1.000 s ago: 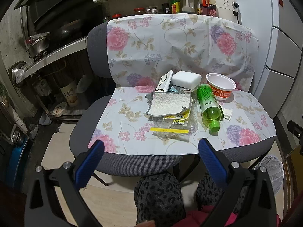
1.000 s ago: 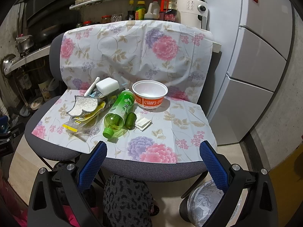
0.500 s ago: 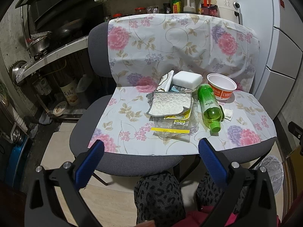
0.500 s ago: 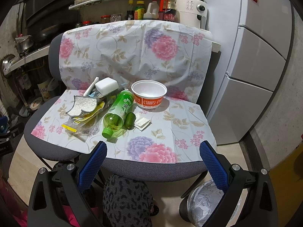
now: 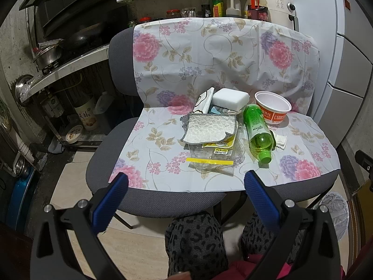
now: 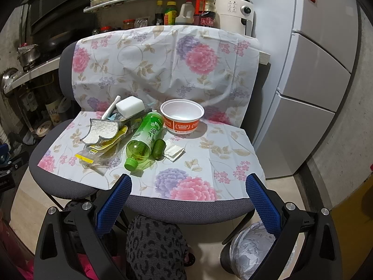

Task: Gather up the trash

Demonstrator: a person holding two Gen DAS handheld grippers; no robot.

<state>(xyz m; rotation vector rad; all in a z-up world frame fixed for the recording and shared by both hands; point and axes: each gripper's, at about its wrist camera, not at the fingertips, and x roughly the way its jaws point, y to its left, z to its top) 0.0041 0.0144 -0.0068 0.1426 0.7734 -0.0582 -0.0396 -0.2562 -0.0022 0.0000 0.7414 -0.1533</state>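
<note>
Partly, the clear wrapper (image 5: 211,157) is lying hidden under the white cloth (image 5: 209,128), and the items behind the white sponge (image 5: 230,99) are hard to make out. Both grippers are hovering before the chair's floral cover (image 5: 209,58): the left gripper (image 5: 186,184) and right gripper (image 6: 188,182) are standing wide apart, gripping nothing. The green bottle (image 6: 145,137) is lying on its side beside the orange cup (image 6: 182,116). Only the right wrist view is showing the small green object (image 6: 159,148), and most of the lined bin (image 6: 254,247), which the left view is cutting off.
</note>
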